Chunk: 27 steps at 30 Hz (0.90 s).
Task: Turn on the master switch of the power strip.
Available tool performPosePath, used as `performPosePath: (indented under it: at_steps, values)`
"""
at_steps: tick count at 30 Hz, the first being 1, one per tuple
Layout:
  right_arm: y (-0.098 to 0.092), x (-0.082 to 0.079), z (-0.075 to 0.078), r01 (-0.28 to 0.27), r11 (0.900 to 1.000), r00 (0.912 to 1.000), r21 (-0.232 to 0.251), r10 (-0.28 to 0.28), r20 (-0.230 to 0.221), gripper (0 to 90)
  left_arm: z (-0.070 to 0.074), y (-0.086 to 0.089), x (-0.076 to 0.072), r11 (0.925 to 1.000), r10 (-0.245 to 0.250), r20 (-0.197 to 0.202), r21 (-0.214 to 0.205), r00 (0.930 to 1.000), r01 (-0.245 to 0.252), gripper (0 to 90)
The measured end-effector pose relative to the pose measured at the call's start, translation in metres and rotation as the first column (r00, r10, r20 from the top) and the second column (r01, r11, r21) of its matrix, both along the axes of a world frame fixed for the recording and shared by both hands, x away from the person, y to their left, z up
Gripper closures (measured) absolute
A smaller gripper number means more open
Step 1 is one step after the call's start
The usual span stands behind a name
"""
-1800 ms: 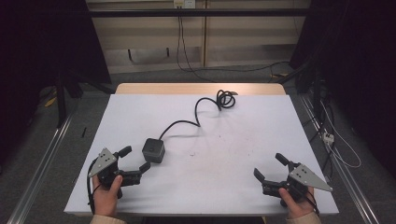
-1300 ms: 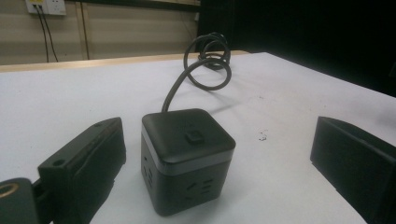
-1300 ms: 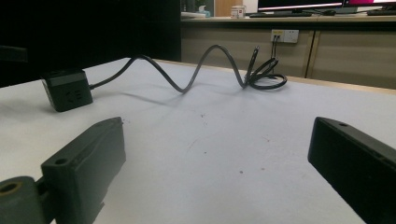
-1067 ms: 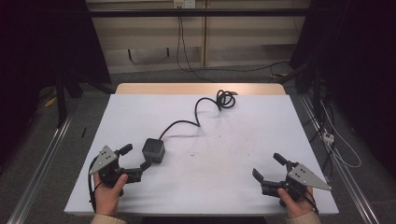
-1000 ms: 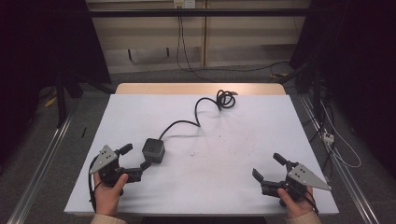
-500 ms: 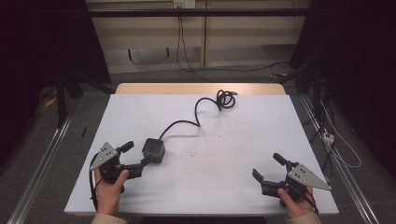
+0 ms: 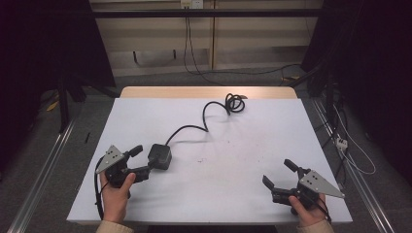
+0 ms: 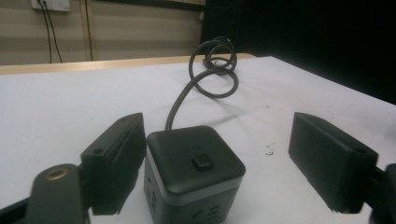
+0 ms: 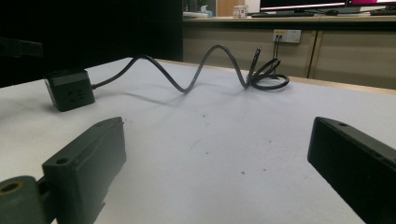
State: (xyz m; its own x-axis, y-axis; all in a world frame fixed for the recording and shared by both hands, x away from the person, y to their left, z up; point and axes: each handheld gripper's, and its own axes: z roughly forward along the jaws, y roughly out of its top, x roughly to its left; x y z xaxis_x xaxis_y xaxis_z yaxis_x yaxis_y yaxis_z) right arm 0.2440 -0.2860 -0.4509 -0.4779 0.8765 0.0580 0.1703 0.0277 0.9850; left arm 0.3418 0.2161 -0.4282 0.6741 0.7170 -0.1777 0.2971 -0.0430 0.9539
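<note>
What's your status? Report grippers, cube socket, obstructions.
Left gripper jaws closing around cube socket, one pad touching, not clamped. Right gripper open, idle. Cord trails away; nothing in the way.

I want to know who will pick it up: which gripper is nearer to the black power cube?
Left. The left gripper has the power cube between its jaws, which have just been closing; a gap remains on one side. The right gripper sits far across the table, near the front edge.

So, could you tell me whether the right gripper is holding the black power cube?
No: the right gripper sits open over bare table, far from the power cube by the left gripper.
</note>
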Motion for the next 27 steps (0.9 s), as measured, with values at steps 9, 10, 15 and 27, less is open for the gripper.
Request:
performPosePath:
  at_steps: [9, 10, 15, 27]
  values:
    - [0.0006, 0.0005, -0.0003, -0.006, 1.0, 1.0, -0.002, 0.006, -0.003, 4.1, 0.0023, -0.0034, 0.0026, 0.9997, -0.014, -0.005, 0.02, 0.9999, 0.014, 29.2]
    - [0.0008, 0.0004, -0.0001, -0.005, 1.0, 1.0, 0.001, 0.005, -0.004, 4.1, 0.0027, -0.0035, 0.0029, 0.9997, -0.016, -0.005, 0.02, 0.9999, 0.016, 30.3]
    - [0.0008, 0.0002, 0.0002, -0.006, 1.0, 1.0, -0.003, 0.006, 0.001, 4.3, 0.0042, -0.0039, 0.0049, 0.9997, -0.016, -0.013, 0.018, 0.9998, 0.016, 34.1]
    - [0.0009, 0.0001, 0.0003, -0.003, 1.0, 1.0, -0.007, 0.003, 0.003, 4.4, 0.0067, -0.0061, 0.0101, 0.9994, -0.017, -0.028, 0.028, 0.9995, 0.018, 43.2]
